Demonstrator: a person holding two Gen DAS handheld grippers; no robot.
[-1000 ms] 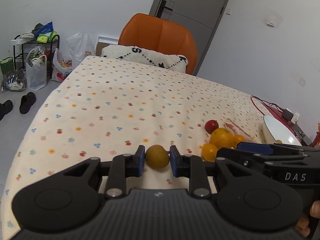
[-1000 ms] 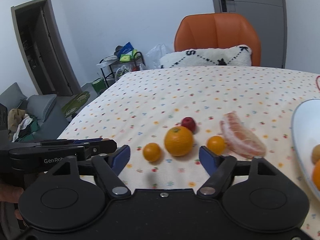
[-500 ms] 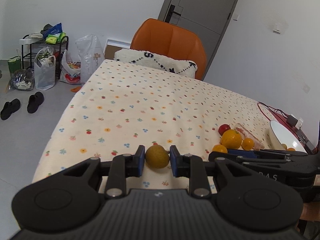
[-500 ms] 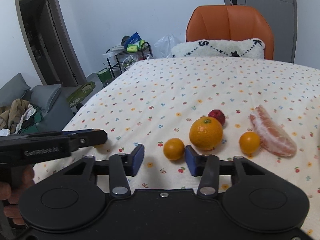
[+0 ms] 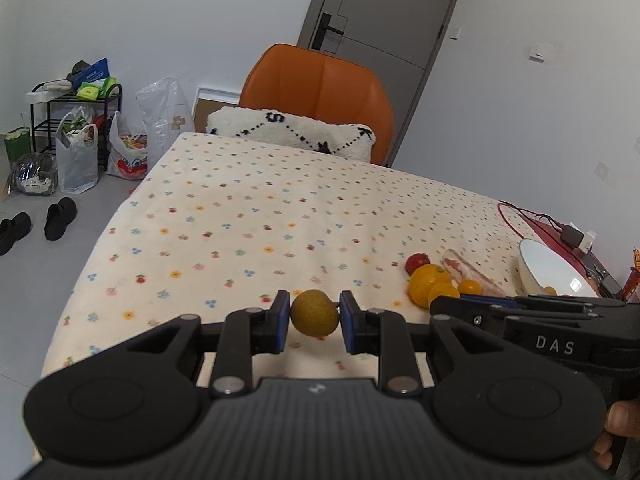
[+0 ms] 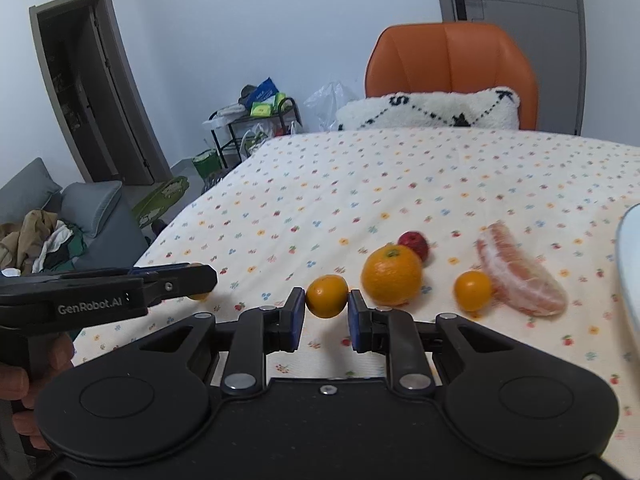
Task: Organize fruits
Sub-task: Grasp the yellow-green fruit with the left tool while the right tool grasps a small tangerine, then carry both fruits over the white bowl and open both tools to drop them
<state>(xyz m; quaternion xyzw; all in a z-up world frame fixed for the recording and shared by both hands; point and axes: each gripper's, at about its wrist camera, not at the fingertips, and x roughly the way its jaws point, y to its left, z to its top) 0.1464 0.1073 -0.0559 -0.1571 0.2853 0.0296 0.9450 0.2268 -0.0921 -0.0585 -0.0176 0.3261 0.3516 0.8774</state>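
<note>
Right wrist view: an orange chair (image 6: 452, 60) stands at the far edge of the floral tablecloth (image 6: 360, 184). Near it lie a pomelo segment (image 6: 520, 276), big orange (image 6: 392, 275) and red fruit (image 6: 414, 243). The right gripper (image 6: 326, 316) pinches a small orange (image 6: 327, 295); the left gripper (image 5: 314, 322), marked "GenRobot.AI", clamps a yellow-brown fruit (image 5: 314, 312).

a second ago the right gripper (image 6: 327, 314) stood wide open over the fruits; its jaws have since closed onto the small orange (image 6: 327, 295), now pinched between the blue pads (image 6: 297, 314)
</note>
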